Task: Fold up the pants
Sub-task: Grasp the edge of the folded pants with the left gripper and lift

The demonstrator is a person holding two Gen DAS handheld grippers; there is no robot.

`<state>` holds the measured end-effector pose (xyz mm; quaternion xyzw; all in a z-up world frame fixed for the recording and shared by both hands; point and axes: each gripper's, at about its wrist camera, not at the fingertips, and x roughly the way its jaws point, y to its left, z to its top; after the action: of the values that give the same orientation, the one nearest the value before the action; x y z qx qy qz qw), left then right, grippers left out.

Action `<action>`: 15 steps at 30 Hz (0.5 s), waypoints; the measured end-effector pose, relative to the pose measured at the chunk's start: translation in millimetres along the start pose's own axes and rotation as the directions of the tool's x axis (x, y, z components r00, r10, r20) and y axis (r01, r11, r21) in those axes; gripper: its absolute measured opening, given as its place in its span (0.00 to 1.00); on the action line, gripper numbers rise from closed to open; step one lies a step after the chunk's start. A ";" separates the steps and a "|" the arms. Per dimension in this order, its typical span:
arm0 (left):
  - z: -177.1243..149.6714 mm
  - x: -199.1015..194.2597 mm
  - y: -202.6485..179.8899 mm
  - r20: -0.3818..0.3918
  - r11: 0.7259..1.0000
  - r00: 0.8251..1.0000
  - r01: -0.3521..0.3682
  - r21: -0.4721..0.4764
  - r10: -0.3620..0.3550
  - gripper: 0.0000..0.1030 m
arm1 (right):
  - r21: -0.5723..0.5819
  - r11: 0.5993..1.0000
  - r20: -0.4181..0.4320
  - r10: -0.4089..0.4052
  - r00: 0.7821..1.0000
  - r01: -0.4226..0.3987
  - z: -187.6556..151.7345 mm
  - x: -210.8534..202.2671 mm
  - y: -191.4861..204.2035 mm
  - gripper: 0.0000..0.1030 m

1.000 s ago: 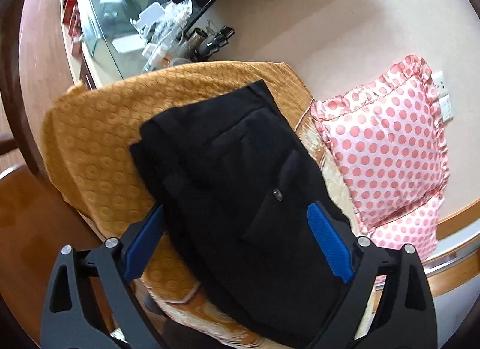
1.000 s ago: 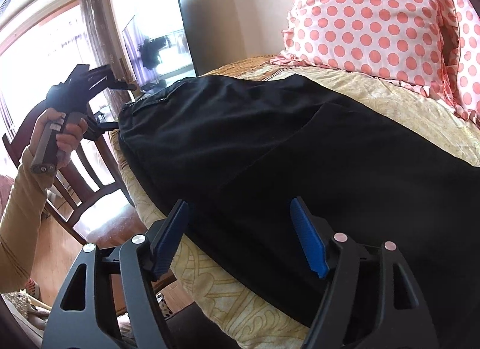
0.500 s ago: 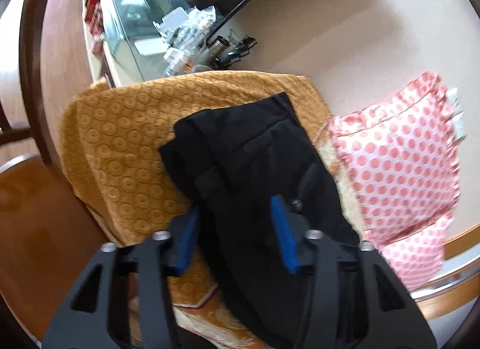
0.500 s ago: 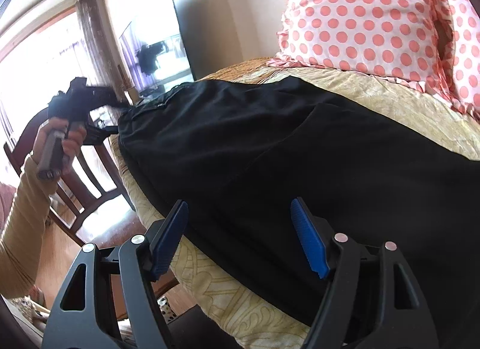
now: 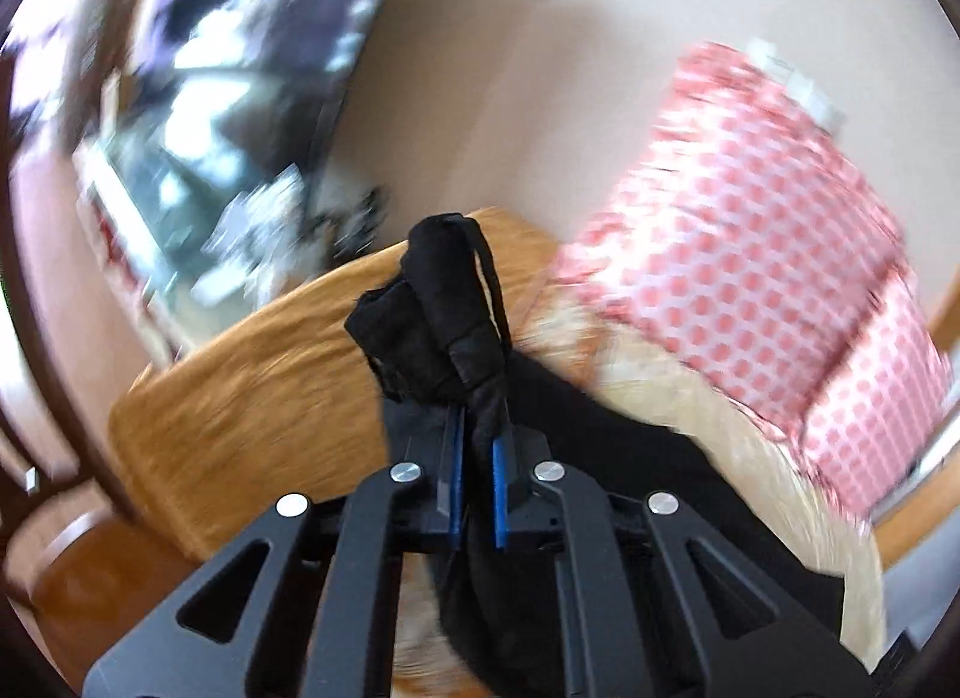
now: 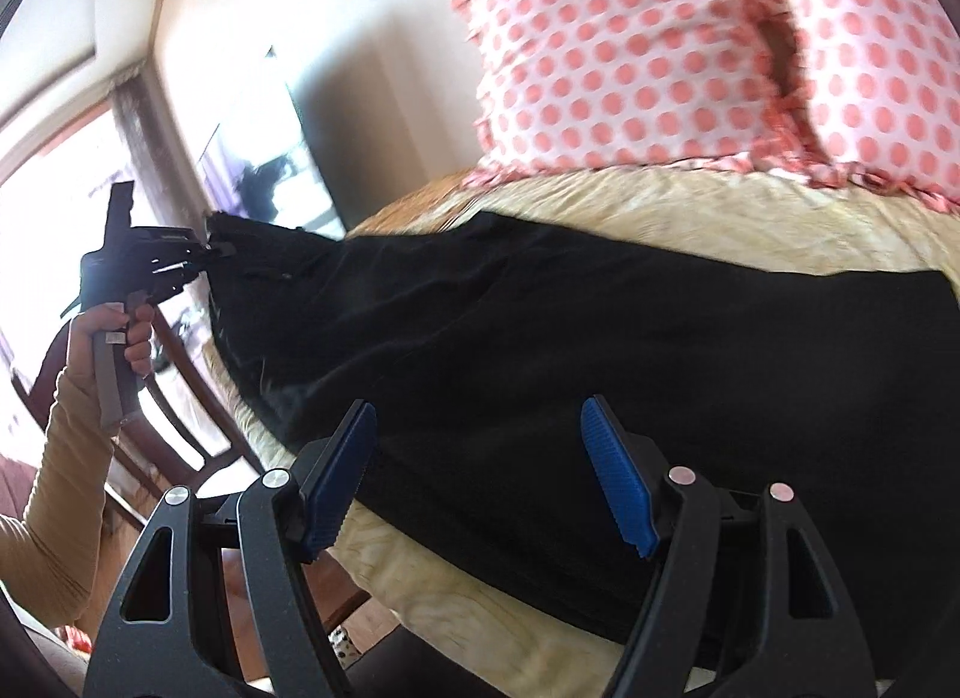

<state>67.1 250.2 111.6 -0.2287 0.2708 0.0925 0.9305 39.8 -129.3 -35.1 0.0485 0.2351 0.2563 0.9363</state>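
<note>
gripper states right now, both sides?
Left gripper: jaws have just closed, now shut on a bunched end of the black pants, lifting it.
Right gripper: open, empty, hovering over the pants.

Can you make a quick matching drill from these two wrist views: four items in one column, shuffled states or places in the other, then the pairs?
Column one:
1. left hand-held gripper
2. right hand-held gripper
3. black pants
4. polka-dot pillow

Column two:
A. propped behind the bedspread, against the wall
B. jaws wide apart, nothing pinched
C. spread on the bed, one end bunched and lifted
D. jaws just closed, clamped on dark fabric

Pairs: 1-D, 2-B, 3-C, 4-A
</note>
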 end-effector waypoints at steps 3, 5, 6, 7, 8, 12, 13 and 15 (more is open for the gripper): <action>5.7 -4.1 -59.6 0.004 0.988 0.995 0.093 0.123 -0.095 0.06 | 0.043 0.998 0.047 -0.048 0.998 0.046 0.6 -22.8 -18.4 0.70; 4.9 -4.8 -100.3 -0.006 0.967 0.986 0.162 0.198 -0.164 0.06 | 0.067 0.994 0.069 -0.088 0.994 0.084 -0.4 -36.5 -29.1 0.70; 3.1 -5.1 -124.8 -0.016 0.948 0.978 0.207 0.241 -0.209 0.06 | 0.084 0.991 0.081 -0.111 0.991 0.104 -0.9 -44.6 -35.7 0.70; 1.3 -5.3 -143.9 -0.027 0.932 0.969 0.243 0.269 -0.245 0.06 | 0.100 0.988 0.089 -0.129 0.988 0.120 -2.5 -51.7 -41.6 0.70; -2.1 -5.5 -167.9 -0.047 0.908 0.955 0.293 0.301 -0.292 0.06 | 0.120 0.983 0.100 -0.151 0.983 0.139 -4.6 -60.2 -48.1 0.70; -36.9 -10.9 -257.2 -0.151 0.778 0.871 0.486 0.398 -0.467 0.06 | 0.201 0.954 0.142 -0.253 0.957 0.222 -12.3 -95.0 -71.8 0.70; -51.2 -14.7 -275.1 -0.184 0.737 0.843 0.533 0.416 -0.505 0.06 | 0.216 0.946 0.149 -0.276 0.949 0.241 -15.1 -102.0 -76.9 0.70; -80.2 -17.3 -301.0 -0.246 0.668 0.795 0.601 0.438 -0.554 0.06 | 0.257 0.923 0.157 -0.333 0.930 0.287 -22.0 -116.6 -88.4 0.70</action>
<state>104.7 -53.2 174.0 -0.0602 0.2411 -0.2902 0.9241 -18.4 -265.0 -24.8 0.1437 0.1735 0.0691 0.9718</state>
